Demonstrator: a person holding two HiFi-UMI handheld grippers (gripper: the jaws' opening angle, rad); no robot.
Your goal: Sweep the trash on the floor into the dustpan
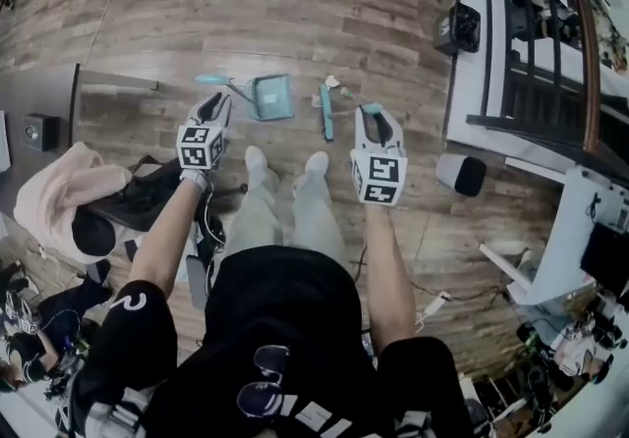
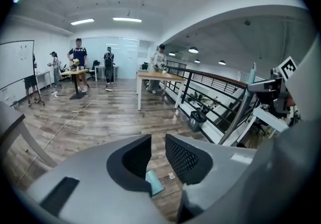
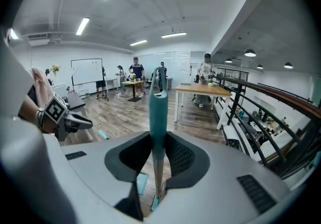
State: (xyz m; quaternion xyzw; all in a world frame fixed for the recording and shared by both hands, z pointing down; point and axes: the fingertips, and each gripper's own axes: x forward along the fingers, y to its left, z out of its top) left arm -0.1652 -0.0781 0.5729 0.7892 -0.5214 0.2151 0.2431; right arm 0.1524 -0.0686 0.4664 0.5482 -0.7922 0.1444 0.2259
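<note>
The left claw stands partly apart with nothing between its pads. The right claw clamps the handle of the teal broom. The teal dustpan lies on the wooden floor ahead of the person's feet, with a pale scrap of trash near the broom head.

Left tongs stand apart; right tongs clamp the broom handle.
</note>
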